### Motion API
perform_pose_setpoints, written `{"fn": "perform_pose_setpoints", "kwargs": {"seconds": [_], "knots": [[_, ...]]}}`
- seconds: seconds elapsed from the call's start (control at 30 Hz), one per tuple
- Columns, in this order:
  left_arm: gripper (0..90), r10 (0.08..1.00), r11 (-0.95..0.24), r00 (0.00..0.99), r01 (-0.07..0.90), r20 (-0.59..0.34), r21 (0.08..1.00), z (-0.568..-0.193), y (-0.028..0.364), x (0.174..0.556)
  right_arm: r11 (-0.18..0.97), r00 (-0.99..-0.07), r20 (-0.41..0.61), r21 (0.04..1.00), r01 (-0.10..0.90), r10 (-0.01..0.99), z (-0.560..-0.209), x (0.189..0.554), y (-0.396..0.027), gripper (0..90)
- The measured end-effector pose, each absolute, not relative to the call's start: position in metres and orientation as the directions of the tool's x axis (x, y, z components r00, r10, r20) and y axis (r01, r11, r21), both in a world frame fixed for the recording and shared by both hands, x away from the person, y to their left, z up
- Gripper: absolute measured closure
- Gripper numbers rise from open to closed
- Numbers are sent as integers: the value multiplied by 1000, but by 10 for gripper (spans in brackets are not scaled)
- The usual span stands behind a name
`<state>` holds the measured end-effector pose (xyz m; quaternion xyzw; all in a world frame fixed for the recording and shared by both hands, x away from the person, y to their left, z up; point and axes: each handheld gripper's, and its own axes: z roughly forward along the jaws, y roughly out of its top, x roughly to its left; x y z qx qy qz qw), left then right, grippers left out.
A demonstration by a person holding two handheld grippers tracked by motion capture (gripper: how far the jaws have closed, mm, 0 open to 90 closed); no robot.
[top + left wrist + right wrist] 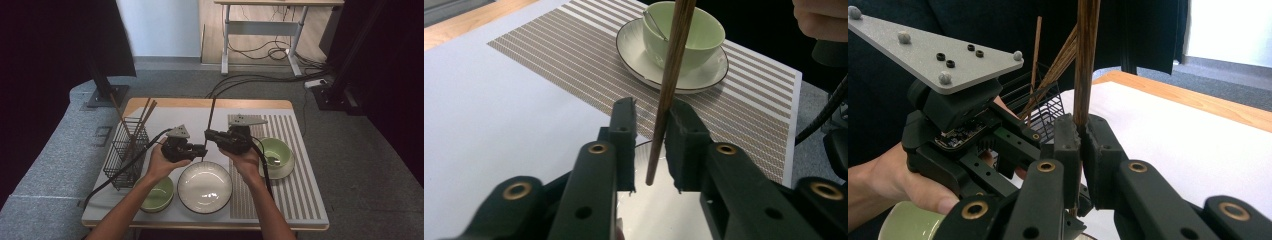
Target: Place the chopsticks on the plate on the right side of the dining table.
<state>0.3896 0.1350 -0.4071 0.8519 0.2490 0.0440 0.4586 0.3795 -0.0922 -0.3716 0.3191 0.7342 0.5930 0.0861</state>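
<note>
A dark wooden chopstick (211, 112) stands nearly upright over the middle of the table. My right gripper (209, 134) is shut on it, and in the right gripper view the two pads clamp the chopstick (1085, 60) at the right gripper (1080, 122) tips. My left gripper (202, 148) faces it from the left. In the left gripper view the chopstick's (671, 65) lower end hangs between the jaws of the left gripper (653, 107). It lies close to the right-hand jaw, with a gap on the other side, so this gripper is open.
A black wire basket (125, 150) with several more chopsticks stands at the table's left. A white plate (205, 186) and a green bowl (157, 195) lie near the front edge. A green cup (275, 152) with a spoon sits on a saucer on the striped mat (295, 190).
</note>
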Motion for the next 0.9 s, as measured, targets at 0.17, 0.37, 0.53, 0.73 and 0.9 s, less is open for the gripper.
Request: {"fn": "perform_pose_setpoints", "kwargs": {"seconds": [0.17, 0.37, 0.53, 0.73, 0.9], "knots": [[801, 460, -454, 873, 386, -160, 803, -406, 135, 389, 84, -781, 262, 925, 371, 567, -372, 380, -93, 852], [843, 457, -458, 875, 386, -160, 801, -407, 135, 388, 71, -778, 275, 923, 378, 565, -374, 381, -94, 851], [863, 452, -488, 882, 369, -133, 791, -405, 135, 385, 57, -778, 296, 919, 391, 554, -378, 383, -96, 841], [866, 472, -516, 875, 377, -112, 769, -403, 139, 383, 72, -775, 282, 919, 387, 565, -380, 383, -95, 803], [867, 490, -524, 865, 395, -112, 754, -402, 145, 384, 99, -762, 228, 929, 357, 606, -380, 379, -97, 704]]}}
